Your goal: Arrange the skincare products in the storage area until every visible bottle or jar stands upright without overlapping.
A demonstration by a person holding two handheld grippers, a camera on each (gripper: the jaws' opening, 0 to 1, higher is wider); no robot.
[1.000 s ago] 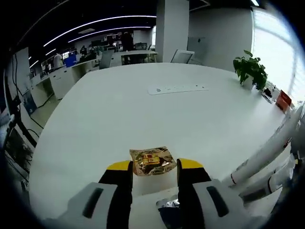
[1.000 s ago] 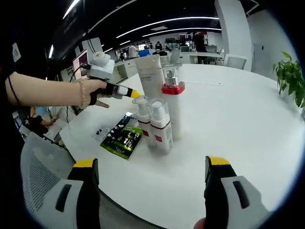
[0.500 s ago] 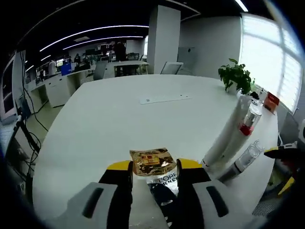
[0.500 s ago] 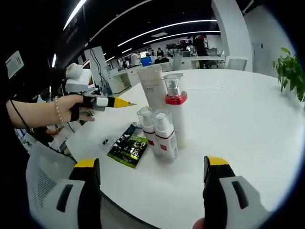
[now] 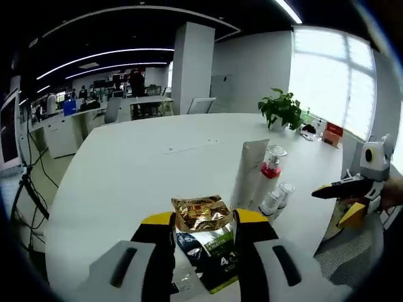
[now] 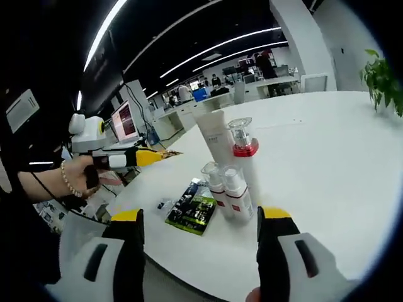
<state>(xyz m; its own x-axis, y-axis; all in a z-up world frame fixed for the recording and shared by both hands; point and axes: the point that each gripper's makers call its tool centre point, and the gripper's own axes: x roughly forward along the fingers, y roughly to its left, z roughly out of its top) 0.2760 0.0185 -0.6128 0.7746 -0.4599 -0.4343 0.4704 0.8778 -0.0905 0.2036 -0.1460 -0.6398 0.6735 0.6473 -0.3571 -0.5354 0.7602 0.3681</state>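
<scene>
Left gripper [image 5: 201, 220] pinches a gold sachet [image 5: 200, 212], probably best set flat beside the upright bottles [image 5: 267, 182]; right gripper [image 6: 198, 220] gapes empty.

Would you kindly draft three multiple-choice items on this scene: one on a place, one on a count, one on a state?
1. Where does the green sachet lie?
A. On the table beside the bottles
B. Atop the white tube
C. Under the plant

2. How many small bottles with clear caps and red labels stand together?
A. One
B. Two
C. Four

3. What is the state of the left tongs?
A. Open and empty
B. Shut on a gold sachet
C. Shut on a bottle

Key: 1 A, it lies flat on the table next to the small bottles. 2 B, a pair shows in the right gripper view. 3 B, the gold sachet sits pinched between them.
</scene>
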